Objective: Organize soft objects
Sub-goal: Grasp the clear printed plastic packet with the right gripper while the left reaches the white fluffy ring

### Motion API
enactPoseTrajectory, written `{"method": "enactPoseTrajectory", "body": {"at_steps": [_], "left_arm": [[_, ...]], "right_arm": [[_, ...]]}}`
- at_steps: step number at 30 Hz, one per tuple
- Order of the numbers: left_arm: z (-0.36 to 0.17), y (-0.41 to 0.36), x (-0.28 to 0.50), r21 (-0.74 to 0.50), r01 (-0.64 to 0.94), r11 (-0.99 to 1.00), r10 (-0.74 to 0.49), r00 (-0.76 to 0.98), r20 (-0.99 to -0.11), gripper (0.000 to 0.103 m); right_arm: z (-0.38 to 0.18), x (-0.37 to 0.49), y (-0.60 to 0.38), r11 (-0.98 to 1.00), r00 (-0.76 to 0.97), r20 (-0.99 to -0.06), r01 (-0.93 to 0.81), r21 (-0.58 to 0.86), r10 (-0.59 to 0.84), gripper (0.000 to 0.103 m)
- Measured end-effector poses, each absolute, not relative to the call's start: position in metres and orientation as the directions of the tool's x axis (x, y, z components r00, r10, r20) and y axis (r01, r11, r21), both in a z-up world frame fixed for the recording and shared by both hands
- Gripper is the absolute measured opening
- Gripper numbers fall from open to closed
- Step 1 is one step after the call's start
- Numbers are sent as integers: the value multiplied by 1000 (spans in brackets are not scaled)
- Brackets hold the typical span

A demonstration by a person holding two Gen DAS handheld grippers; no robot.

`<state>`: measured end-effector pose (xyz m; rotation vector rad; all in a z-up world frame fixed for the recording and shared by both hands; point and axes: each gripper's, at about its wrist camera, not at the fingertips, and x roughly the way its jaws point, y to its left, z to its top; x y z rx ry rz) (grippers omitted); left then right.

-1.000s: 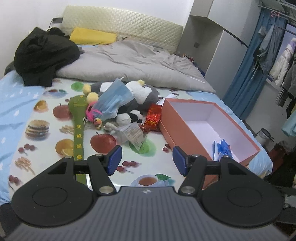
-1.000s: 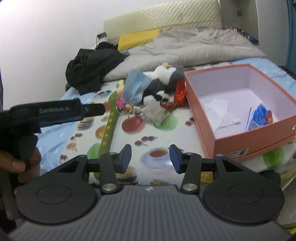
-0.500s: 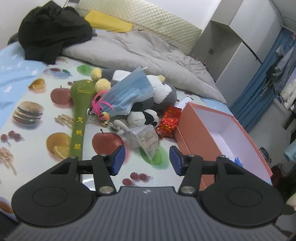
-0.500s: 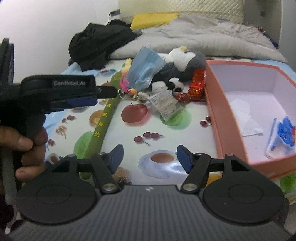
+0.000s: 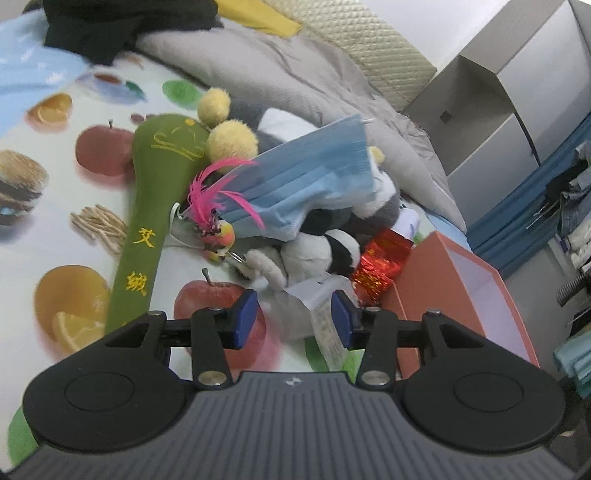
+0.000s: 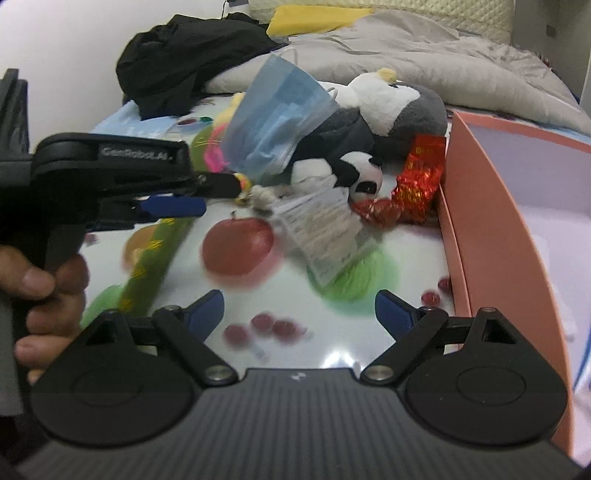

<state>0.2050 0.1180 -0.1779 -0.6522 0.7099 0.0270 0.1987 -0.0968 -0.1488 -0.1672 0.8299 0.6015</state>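
Just beyond left gripper: plush pile, box.

Grey quilt rumpled across bed, black clothes heaped beside yellow pillow. Fruit-print sheet underneath. Blue curtain beyond white wardrobe.

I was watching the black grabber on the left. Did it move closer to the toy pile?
Yes. The left hand-held gripper moved forward toward the panda plush. Against the printed red apple, its open jaws now bracket the plush's tag, not touching yet.
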Motion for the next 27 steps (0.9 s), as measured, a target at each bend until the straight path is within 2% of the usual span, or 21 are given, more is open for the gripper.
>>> {"method": "enactPoseTrajectory", "body": {"at_steps": [3,13,16,21,23,27], "left_arm": [[-192,123,223,-542,-253,801,-189,753,-631,45],[-224,137,270,-580,-293,760,-209,735,-645,44],[-231,137,280,-566,-303,767,-203,722,-662,38],[-235,135,285,-556,-295,777,-208,714,-668,18],[-235,135,285,-553,-295,779,-201,718,-666,14],[-230,134,281,-540,-288,791,-191,722,-665,11]], "right_arm": [[-159,218,-89,828,535,-735,-557,63,416,90],[-187,260,-62,798,527,-752,-603,-3,396,90],[-193,268,-56,788,534,-752,-615,-32,386,77],[-196,276,-55,787,522,-753,-617,-8,401,70],[-196,275,-55,780,516,-750,-626,-2,413,58],[-191,267,-54,776,506,-753,-630,10,421,52]]}}
